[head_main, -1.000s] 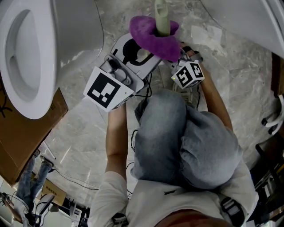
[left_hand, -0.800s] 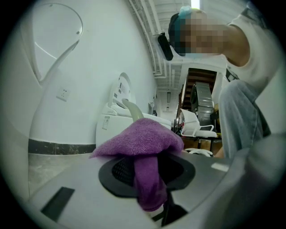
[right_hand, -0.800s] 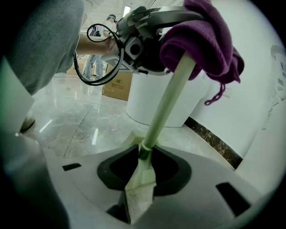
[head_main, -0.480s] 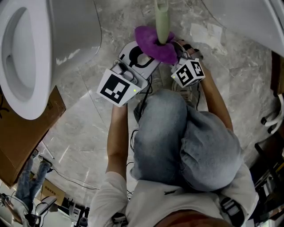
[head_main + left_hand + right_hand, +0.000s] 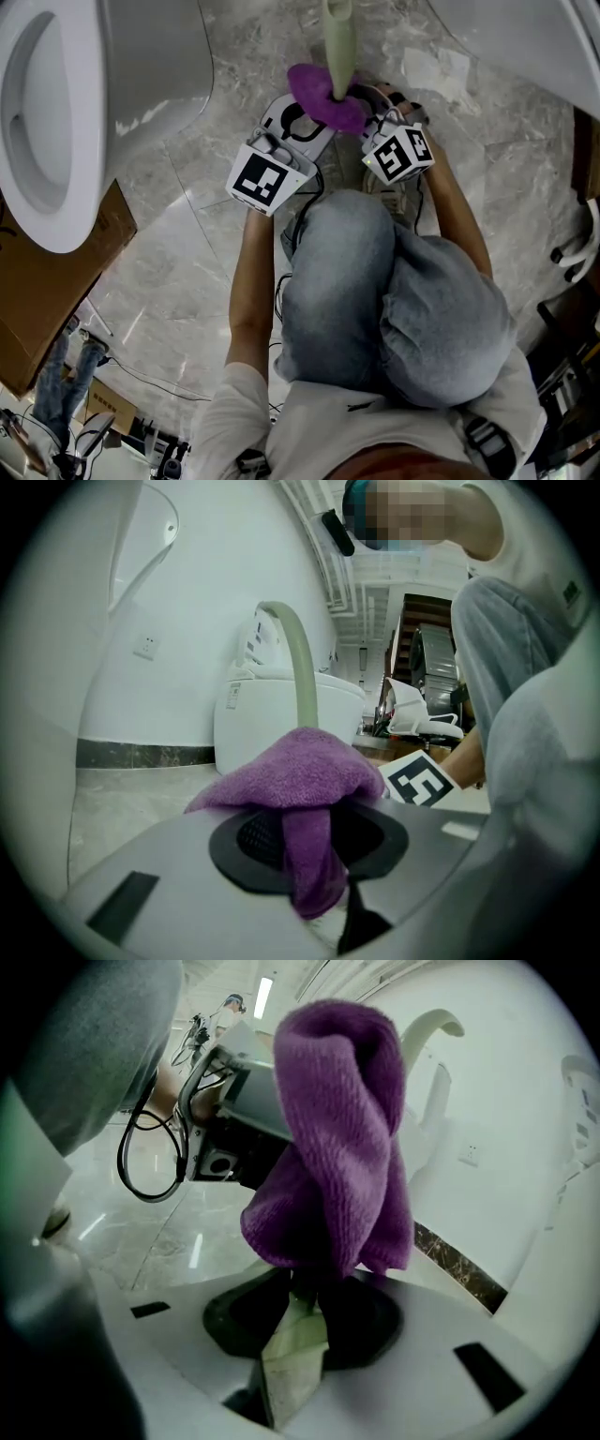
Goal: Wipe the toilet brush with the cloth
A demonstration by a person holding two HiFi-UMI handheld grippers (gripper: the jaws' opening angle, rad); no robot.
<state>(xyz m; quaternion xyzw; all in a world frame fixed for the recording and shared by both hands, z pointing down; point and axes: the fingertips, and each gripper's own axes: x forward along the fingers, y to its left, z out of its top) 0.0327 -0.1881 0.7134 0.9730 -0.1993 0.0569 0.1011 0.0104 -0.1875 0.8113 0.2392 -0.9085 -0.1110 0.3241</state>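
Observation:
A purple cloth is wrapped round the pale green handle of the toilet brush, which stands upright over the marble floor. My left gripper is shut on the cloth; in the left gripper view the cloth bunches over the jaws and the handle rises behind it. My right gripper comes in from the right, just below the cloth. In the right gripper view its jaws are shut on the handle, with the cloth hanging above. The brush head is hidden.
A white toilet bowl fills the upper left, with a cardboard sheet beside it. A white scrap lies on the floor behind the brush. The person's knees in jeans sit close below both grippers.
My left gripper has slid down the handle with the cloth, closer to the right gripper. The right gripper and the brush have kept still.

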